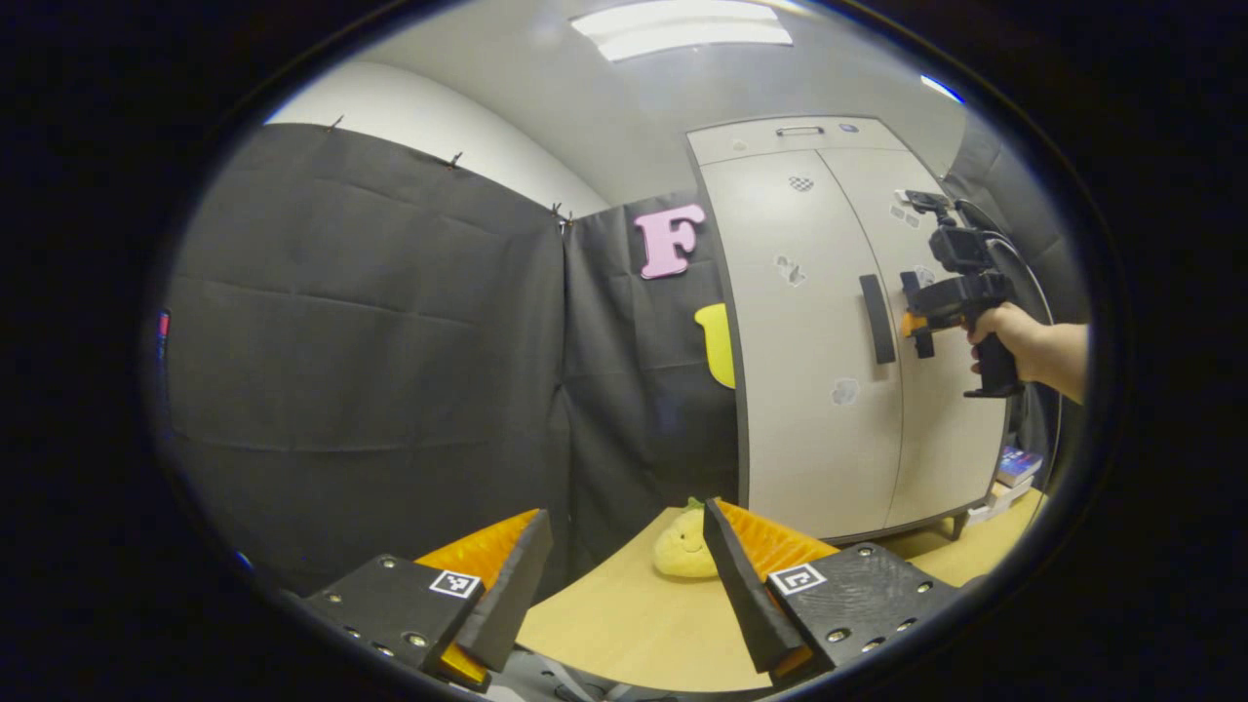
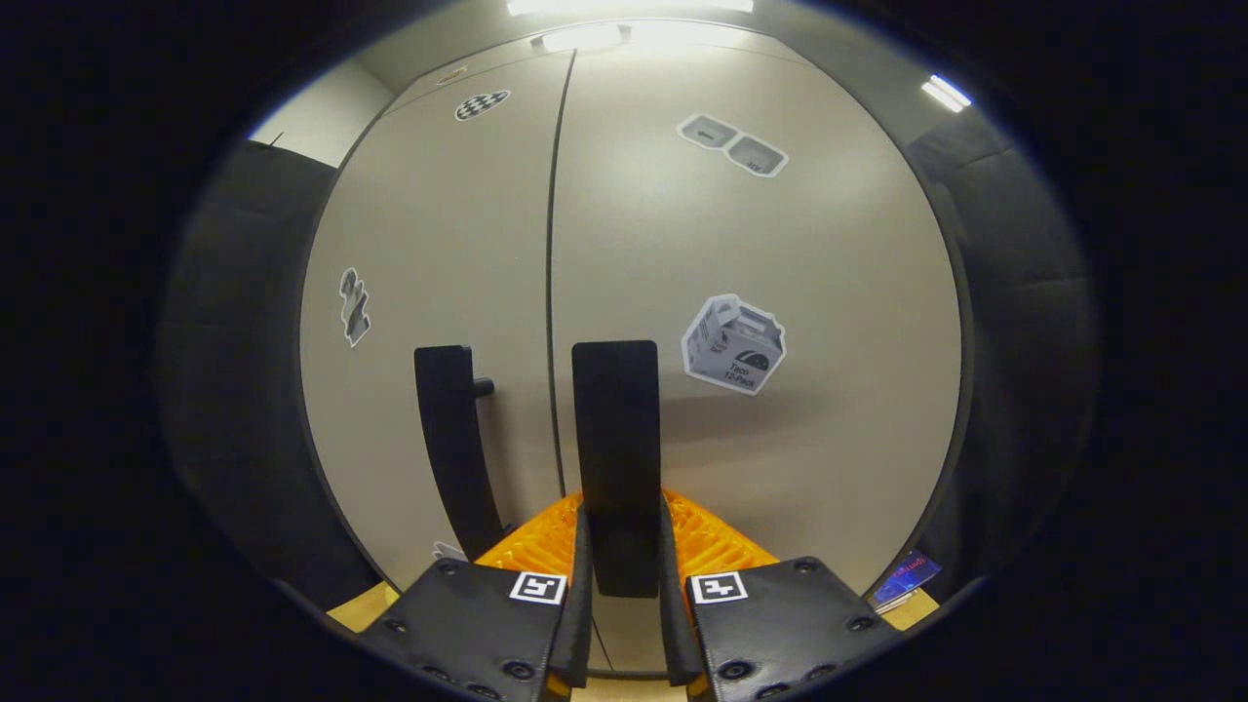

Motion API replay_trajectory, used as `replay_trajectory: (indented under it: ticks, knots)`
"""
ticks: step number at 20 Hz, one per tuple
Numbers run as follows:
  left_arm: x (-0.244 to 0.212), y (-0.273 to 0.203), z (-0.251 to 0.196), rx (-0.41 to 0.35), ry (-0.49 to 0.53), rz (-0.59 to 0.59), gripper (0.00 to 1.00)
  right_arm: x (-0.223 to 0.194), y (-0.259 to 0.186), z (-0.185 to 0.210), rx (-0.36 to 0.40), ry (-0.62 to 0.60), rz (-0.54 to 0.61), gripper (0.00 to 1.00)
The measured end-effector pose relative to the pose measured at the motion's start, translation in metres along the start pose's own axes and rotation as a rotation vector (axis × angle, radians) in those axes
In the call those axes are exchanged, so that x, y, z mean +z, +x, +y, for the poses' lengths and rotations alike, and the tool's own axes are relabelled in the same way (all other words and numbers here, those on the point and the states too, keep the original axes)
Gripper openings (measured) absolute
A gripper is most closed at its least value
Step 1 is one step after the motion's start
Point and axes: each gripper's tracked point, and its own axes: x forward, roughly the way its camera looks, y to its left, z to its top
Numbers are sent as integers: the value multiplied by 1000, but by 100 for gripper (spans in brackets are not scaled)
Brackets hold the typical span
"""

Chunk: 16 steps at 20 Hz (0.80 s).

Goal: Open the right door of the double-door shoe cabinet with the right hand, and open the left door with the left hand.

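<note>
1. At the bottom of the right gripper view, the right gripper (image 2: 622, 546) is seen clamped on the right door handle (image 2: 616, 429), both fingers pressed against its lower part.
2. Just left of it, across the seam, the left door handle (image 2: 454, 448) is seen untouched on the left door (image 2: 429, 292).
3. The right door (image 2: 760, 263) is seen flush with the left one, both closed.
4. In the left gripper view, the left gripper (image 1: 624, 575) is held wide apart, nothing between its fingers, well apart from the shoe cabinet (image 1: 829, 331).
5. A yellow plush toy (image 1: 684, 546) is seen on the worktop (image 1: 624, 624) near the cabinet's foot.
6. At the far right, a hand (image 1: 1004, 331) is seen holding the right gripper at the doors.
</note>
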Motion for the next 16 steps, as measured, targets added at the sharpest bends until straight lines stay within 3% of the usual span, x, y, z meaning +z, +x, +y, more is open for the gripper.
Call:
replay_trajectory:
  ticks: [1, 2, 4, 8, 16]
  knots:
    - [0, 0, -1, -5, -1, 1, 91, 0, 2, 0, 11, -10, 7, 32]
    - [1, -1, -2, -10, 0, 1, 92, -2, -2, 1, 20, 8, 19, 23]
    - [4, 0, -4, -18, 7, -6, 92, -1, -1, 1, 38, 17, 27, 13]
    - [8, -5, -4, -37, 13, -10, 91, -1, -9, 2, 52, 27, 30, 10]
    - [10, -4, -22, -96, -8, -7, 92, -5, -52, -5, 138, 35, 69, 13]
